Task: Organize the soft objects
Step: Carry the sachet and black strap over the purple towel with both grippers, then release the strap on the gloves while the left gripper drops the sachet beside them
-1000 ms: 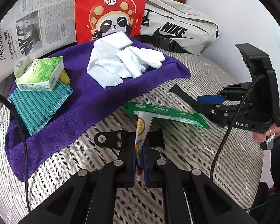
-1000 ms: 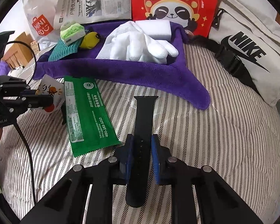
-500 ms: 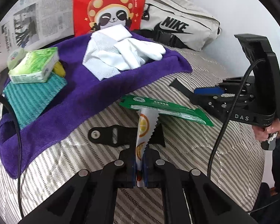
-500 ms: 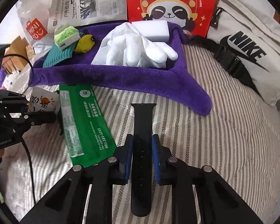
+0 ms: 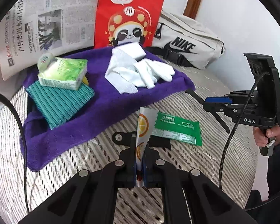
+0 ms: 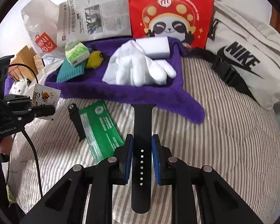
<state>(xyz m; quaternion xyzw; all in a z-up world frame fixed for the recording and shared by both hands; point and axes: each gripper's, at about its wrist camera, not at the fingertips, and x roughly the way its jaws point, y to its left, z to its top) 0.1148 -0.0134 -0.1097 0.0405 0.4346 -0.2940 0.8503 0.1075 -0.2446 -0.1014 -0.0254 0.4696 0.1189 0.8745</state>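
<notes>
Left gripper (image 5: 139,160) is clamped on a white sachet (image 5: 142,123) printed with orange slices, held clear above the striped bed (image 5: 205,168). Right gripper (image 6: 142,160) pinches a black watch strap (image 6: 142,130) across its width, its tip reaching the near edge of the purple towel (image 6: 136,93). Below, a green packet (image 6: 100,128) lies on the bed beside a second black strap piece (image 6: 76,120). White gloves (image 6: 140,69), a tissue pack (image 5: 63,73) and a teal cloth (image 5: 59,100) rest on the towel.
</notes>
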